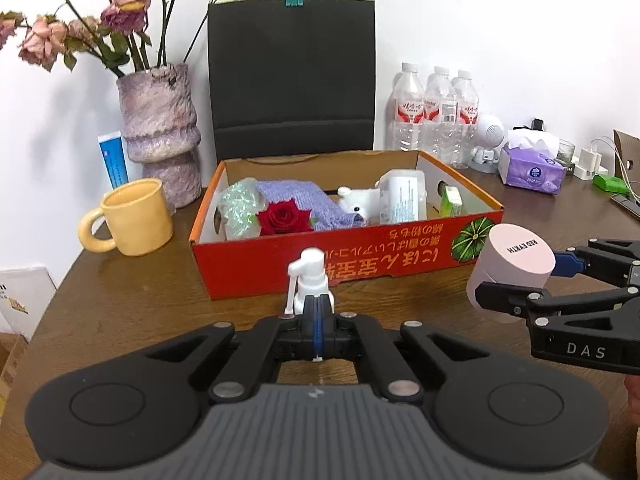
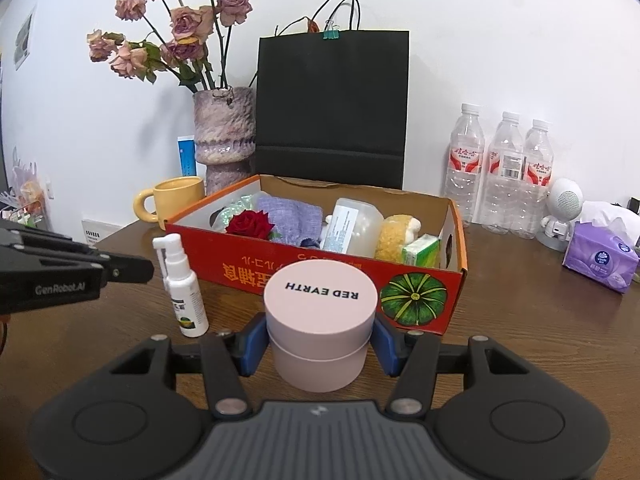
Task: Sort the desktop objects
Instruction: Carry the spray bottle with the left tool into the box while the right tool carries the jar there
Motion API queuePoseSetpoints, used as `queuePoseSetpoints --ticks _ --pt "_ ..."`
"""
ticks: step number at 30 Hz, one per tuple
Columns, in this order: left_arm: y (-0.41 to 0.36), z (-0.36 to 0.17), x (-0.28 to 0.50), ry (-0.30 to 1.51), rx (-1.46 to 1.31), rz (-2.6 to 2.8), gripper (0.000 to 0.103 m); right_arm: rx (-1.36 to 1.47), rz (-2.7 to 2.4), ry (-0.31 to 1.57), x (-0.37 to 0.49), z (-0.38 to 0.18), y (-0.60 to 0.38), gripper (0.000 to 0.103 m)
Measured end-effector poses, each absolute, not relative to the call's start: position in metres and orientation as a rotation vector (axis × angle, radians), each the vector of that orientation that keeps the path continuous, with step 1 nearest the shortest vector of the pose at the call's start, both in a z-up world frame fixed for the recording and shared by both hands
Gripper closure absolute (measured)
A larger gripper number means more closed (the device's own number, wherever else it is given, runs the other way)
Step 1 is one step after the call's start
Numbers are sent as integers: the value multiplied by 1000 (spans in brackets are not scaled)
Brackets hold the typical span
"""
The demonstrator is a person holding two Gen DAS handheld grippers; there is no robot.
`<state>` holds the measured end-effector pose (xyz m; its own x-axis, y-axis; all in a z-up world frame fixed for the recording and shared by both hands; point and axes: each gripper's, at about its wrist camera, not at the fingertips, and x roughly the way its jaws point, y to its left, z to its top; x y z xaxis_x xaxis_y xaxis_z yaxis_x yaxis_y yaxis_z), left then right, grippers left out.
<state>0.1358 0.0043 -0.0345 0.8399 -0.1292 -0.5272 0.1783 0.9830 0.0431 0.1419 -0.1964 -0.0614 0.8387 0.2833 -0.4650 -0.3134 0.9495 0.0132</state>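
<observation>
A pink round jar (image 2: 320, 320) marked RED EARTH sits between the blue pads of my right gripper (image 2: 318, 344), which is shut on it, just in front of the red cardboard box (image 2: 320, 276). The jar (image 1: 514, 268) and right gripper (image 1: 532, 280) also show in the left wrist view. My left gripper (image 1: 317, 312) is shut and empty, just behind a white spray bottle (image 1: 308, 284) that stands on the table; the bottle (image 2: 182, 288) shows left of the jar. The box (image 1: 340, 256) holds a red rose (image 1: 284, 218), purple cloth, white bottle and toys.
A yellow mug (image 1: 132, 216), a purple vase of dried roses (image 1: 160, 136) and a black paper bag (image 1: 292, 76) stand behind the box. Water bottles (image 1: 436, 116), a white speaker and a purple tissue pack (image 1: 532, 172) are at the right. The table's left edge is near.
</observation>
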Motion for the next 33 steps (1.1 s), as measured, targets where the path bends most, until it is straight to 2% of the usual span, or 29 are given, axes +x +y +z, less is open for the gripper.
queuePoseSetpoints --ticks 6,7,8,9,11,12,16,18,19,20,22,27,33 --pt "6 -39 139 572 58 -199 102 -66 325 486 141 -63 -195 49" --pt "6 -42 141 574 51 -199 101 -64 326 489 141 -64 -195 49" --pt "6 -44 143 577 46 -197 94 -63 327 492 141 -65 -194 49" --pt "6 -47 144 579 40 -196 86 -63 328 496 142 -66 -194 49" --pt "7 -53 148 568 19 -181 30 -64 330 502 143 -67 -194 49" --pt "6 -55 149 554 21 -174 25 -65 331 505 143 -68 -194 49" --pt "-3 -58 163 520 66 -124 27 -69 329 515 147 -70 -193 49" --pt "-4 -58 170 517 57 -123 42 -70 329 516 149 -70 -194 49" --pt "-4 -57 174 522 49 -125 71 -70 329 514 150 -70 -194 49" --pt "-3 -57 176 525 47 -122 80 -71 328 513 151 -69 -195 49" --pt "-1 -56 175 522 41 -112 83 -71 327 510 153 -68 -195 49" --pt "4 -45 167 485 45 -119 83 -72 336 499 159 -60 -198 49" --pt "9 -5 161 427 44 -168 83 -89 339 468 167 -34 -201 49"
